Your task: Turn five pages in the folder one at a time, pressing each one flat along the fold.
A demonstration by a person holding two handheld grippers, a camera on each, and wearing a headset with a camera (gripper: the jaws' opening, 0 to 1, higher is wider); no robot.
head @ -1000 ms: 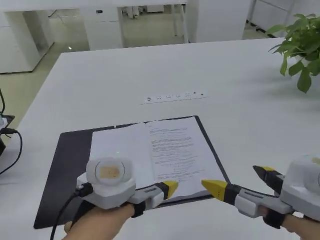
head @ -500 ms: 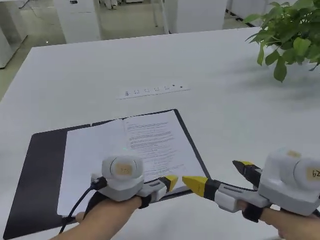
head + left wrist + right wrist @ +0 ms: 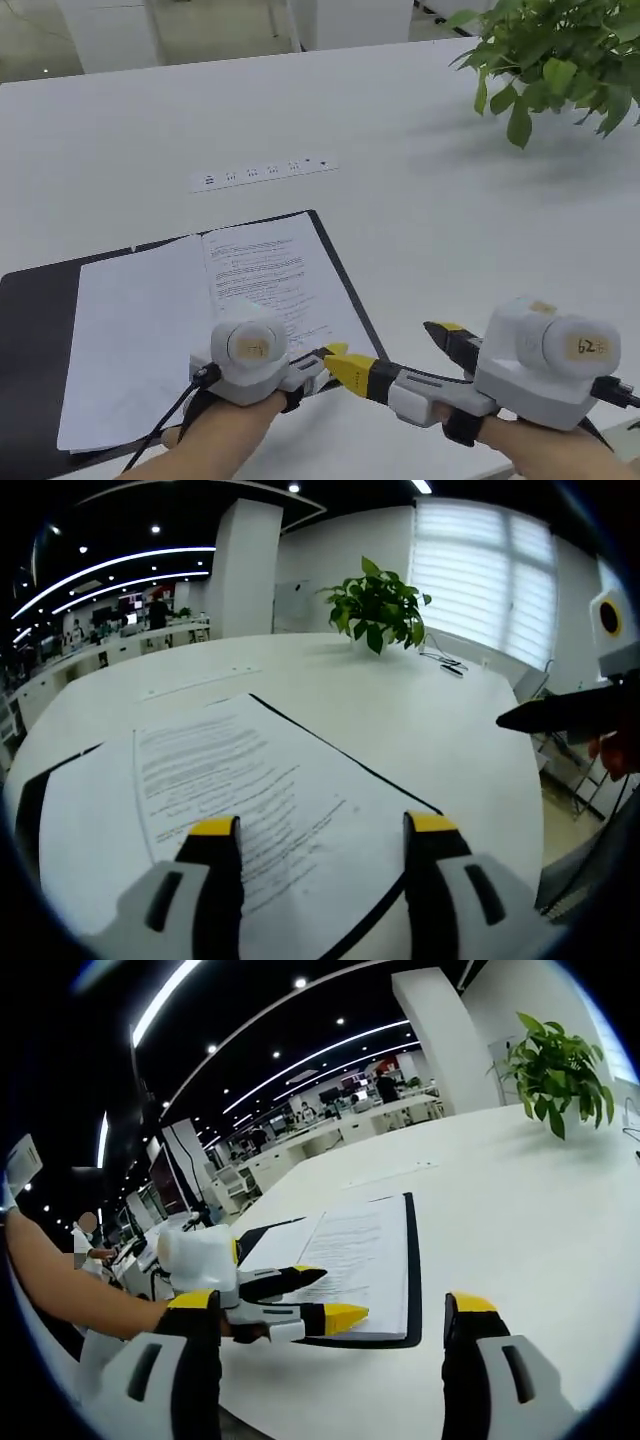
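Note:
The black folder (image 3: 30,300) lies open on the white table, with a blank sheet (image 3: 140,330) on the left and a printed page (image 3: 265,275) on the right. My left gripper (image 3: 330,352) hovers open over the printed page's near right corner; its jaws frame the printed page (image 3: 240,780) with nothing between them. My right gripper (image 3: 390,347) is open wide, and one yellow tip almost meets the left gripper's tips at the folder's near corner. From the right gripper (image 3: 332,1302), the left gripper (image 3: 300,1295) sits before the folder (image 3: 408,1270).
A potted plant (image 3: 540,60) stands at the far right of the table. A flush socket panel (image 3: 262,172) lies beyond the folder. The table's near edge runs just under my hands. The right gripper's dark jaw (image 3: 560,712) enters the left gripper view.
The head camera has swung, shifting the whole scene left. My right gripper has come left, up to the folder's near right corner and the left gripper. The pages lie as before.

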